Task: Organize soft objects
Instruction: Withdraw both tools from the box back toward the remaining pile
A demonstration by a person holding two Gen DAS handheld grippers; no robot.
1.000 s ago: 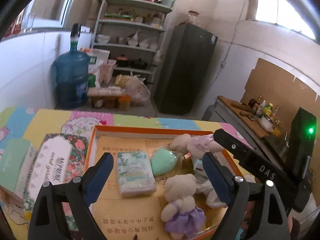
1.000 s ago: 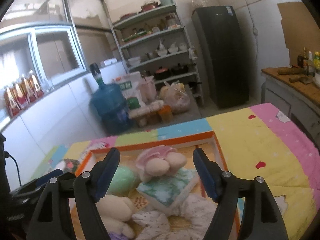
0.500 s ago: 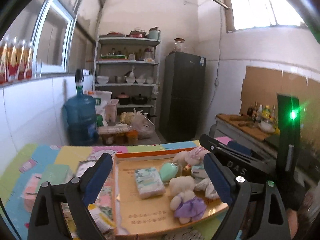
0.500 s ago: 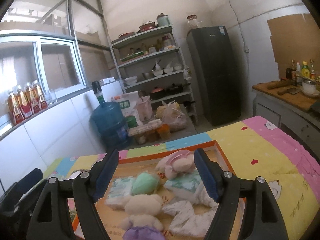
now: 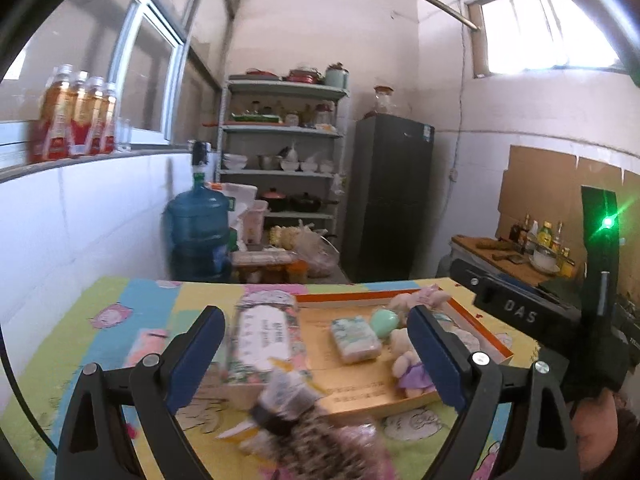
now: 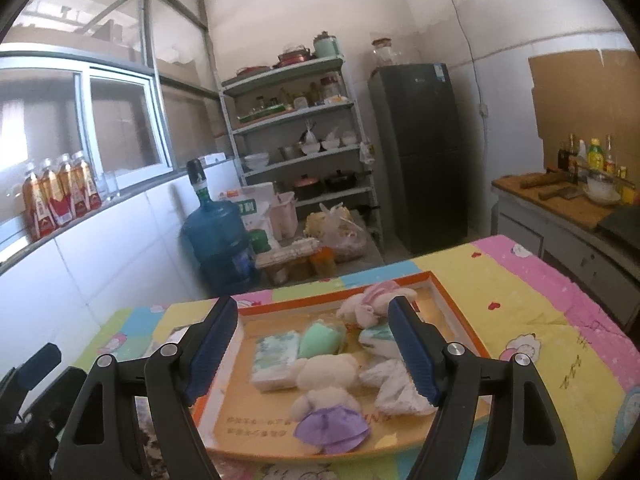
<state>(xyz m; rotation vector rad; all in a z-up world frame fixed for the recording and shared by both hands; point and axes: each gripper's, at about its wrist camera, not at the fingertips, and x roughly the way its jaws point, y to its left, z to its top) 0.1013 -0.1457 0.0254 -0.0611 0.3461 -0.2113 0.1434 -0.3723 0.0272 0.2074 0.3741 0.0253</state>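
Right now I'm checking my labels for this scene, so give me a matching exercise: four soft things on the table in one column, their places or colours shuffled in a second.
Things:
1. teddy bear
2. round pouch
3. tissue pack
4. speckled plush

Descriptions:
A. mint green, in the tray
B. outside the tray, at its near edge
C. wears a purple skirt
D. in the tray, left of the pouch

Pairs: 1-C, 2-A, 3-D, 4-B
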